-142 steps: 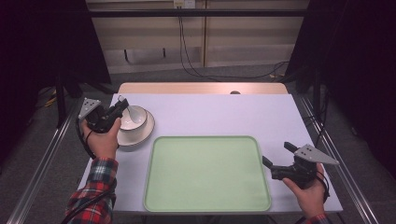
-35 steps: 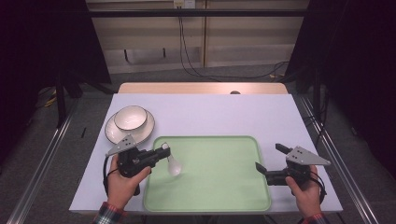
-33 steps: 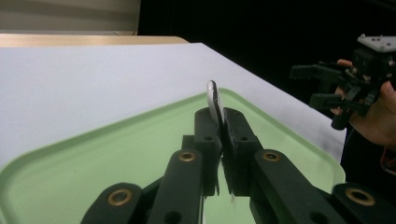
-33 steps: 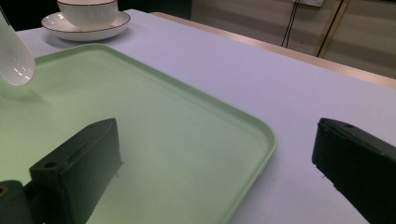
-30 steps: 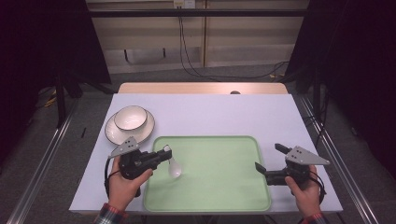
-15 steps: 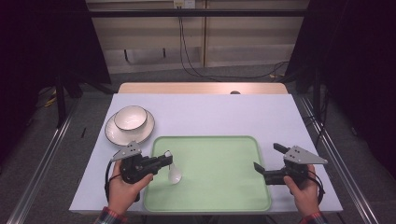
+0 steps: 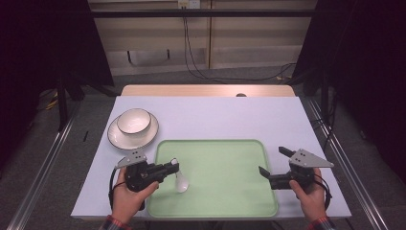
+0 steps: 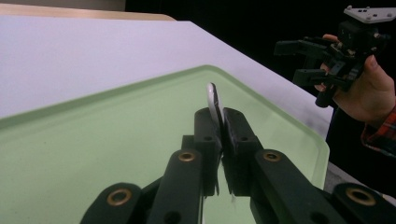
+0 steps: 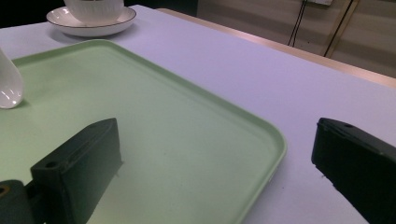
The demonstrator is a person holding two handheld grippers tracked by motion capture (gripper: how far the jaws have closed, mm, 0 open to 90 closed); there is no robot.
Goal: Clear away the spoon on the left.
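We see left gripper (image 7: 173, 166) clamped on white spoon (image 7: 181, 182), its bowl over green tray (image 7: 230, 201), near left edge. Right gripper (image 7: 273, 163) jaws apart, straddling tray's right rim on worktop (image 7: 230, 115).

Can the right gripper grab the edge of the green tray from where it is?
Probably yes. The right gripper is open and already sits at the right edge of the tray, one jaw over the tray and one outside it. Nothing lies between them.

Lab: black curtains (image 7: 43, 43), rails (image 7: 38, 167), trailing cables (image 7: 196, 57).
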